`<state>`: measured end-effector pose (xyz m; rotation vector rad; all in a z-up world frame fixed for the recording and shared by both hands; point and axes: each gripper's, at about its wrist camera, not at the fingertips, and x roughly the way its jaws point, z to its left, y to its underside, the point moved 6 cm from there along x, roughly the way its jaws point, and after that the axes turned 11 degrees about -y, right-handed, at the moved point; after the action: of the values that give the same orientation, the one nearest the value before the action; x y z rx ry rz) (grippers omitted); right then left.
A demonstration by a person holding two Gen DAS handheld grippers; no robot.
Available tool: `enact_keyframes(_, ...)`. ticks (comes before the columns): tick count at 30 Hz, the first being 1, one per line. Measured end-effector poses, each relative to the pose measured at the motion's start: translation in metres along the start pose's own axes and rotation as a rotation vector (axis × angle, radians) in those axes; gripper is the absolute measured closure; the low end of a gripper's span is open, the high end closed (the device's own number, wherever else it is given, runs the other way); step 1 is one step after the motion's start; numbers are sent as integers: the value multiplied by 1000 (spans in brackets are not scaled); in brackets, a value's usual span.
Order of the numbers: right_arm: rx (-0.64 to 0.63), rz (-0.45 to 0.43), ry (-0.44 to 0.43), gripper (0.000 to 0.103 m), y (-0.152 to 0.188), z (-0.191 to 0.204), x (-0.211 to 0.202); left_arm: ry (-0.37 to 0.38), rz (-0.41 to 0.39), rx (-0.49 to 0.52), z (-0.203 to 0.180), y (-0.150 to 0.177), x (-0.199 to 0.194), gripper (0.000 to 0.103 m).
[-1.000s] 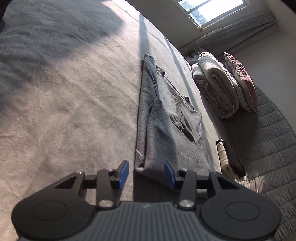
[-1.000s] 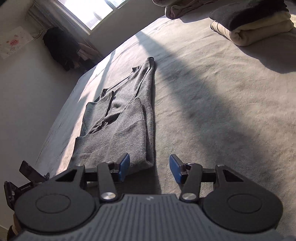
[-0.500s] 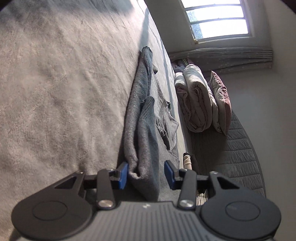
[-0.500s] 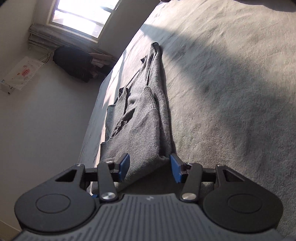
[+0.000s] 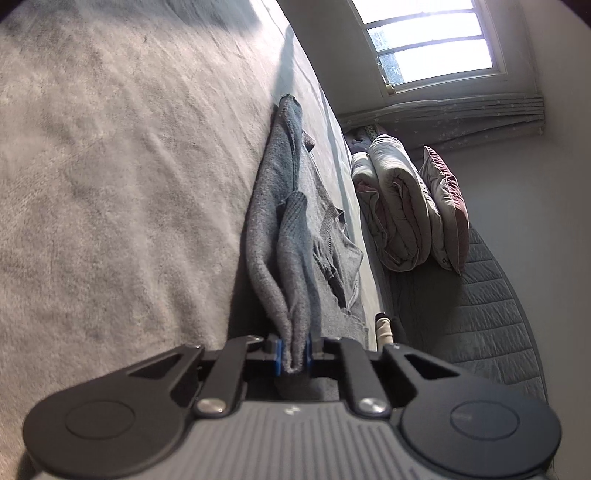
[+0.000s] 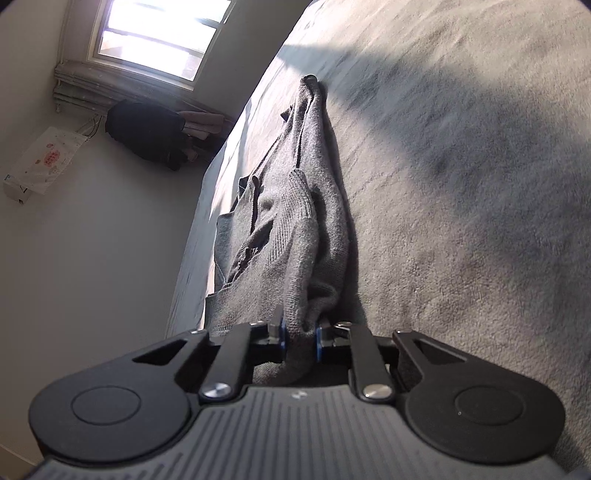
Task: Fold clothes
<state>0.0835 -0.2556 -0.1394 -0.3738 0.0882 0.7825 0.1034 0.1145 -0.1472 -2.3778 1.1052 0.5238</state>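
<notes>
Grey knit sweater [image 5: 295,236] stretches ahead along the bed [image 5: 110,166], its near hem pinched in both the left gripper [image 5: 294,355] and right gripper [image 6: 300,341]; lift both corners evenly, keeping the hem taut.

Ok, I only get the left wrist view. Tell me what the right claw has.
Observer: The right claw is shut on the sweater, at its near edge.
Operator: Report what's off to that side.
Observer: A dark bundle sits by the wall, under the window.
Operator: Name anything near it.
Observer: A white printed bag lies against the wall.
</notes>
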Motion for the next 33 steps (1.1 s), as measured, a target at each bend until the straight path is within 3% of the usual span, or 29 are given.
enact_keyframes(7,24,-15,-78,89,6,18,-16,28,-14,-38,-4,8,-24,94)
enact_keyframes(15,55,10,-94,89,23,31,-45,11,56,-72,5,27,-69,94)
enact_keyframes(26,15,155,-42,89,84,26,-84,-18,195,39,29,81,-110,94)
enact_keyframes(31,-35,211,32,87,91,21,-85,-123,254,118,44,91,-103,92)
enact_keyframes(33,-56,234,61,83,94,18,-86,-107,295,154,44,92,-103,88)
